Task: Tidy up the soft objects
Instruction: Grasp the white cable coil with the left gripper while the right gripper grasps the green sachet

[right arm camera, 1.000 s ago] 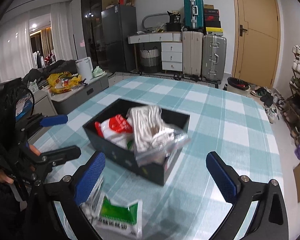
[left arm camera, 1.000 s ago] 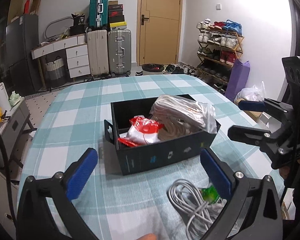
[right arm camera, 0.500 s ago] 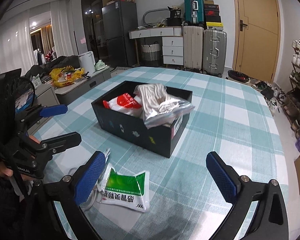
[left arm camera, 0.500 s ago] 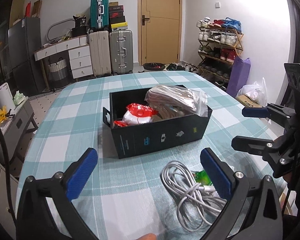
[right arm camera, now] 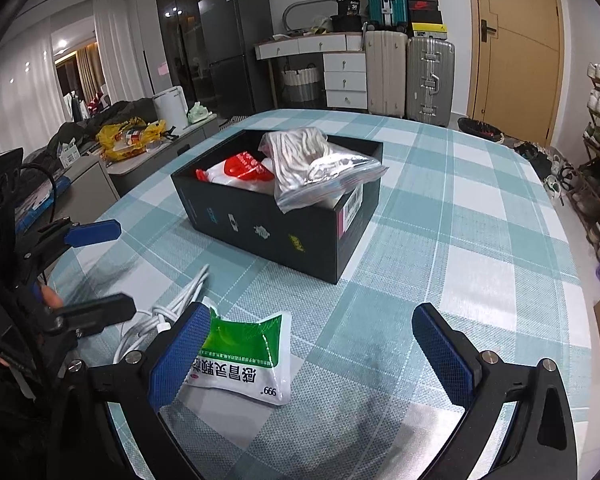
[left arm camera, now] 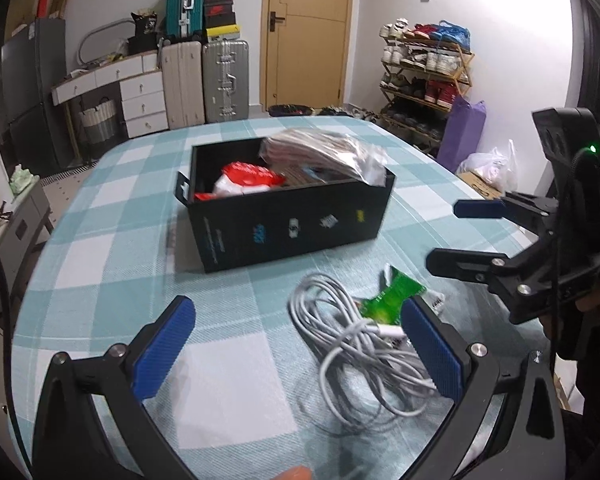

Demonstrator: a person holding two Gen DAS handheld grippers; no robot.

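A black box [left arm camera: 296, 224] [right arm camera: 268, 224] stands mid-table holding a red-and-white bag [left arm camera: 246, 176] [right arm camera: 240, 168] and a clear zip bag of pale cloth [left arm camera: 324, 154] [right arm camera: 312, 164]. A coil of white cable [left arm camera: 360, 348] [right arm camera: 160, 316] lies on the cloth in front of the box, beside a green-and-white medicine pouch [right arm camera: 248, 352] [left arm camera: 392, 300]. My left gripper [left arm camera: 296, 356] is open and empty, with the cable near its right finger. My right gripper [right arm camera: 312, 356] is open and empty, with the pouch by its left finger.
The table [right arm camera: 480, 208] has a teal-and-white checked cloth. Suitcases [left arm camera: 204, 80], a drawer unit and a door stand behind it. A shoe rack [left arm camera: 424, 76] is to the right, a low cabinet [right arm camera: 92, 176] with clutter to the left.
Both grippers have drawn back from the box toward the near table edge. The cable and pouch now show more fully. Both stay open.
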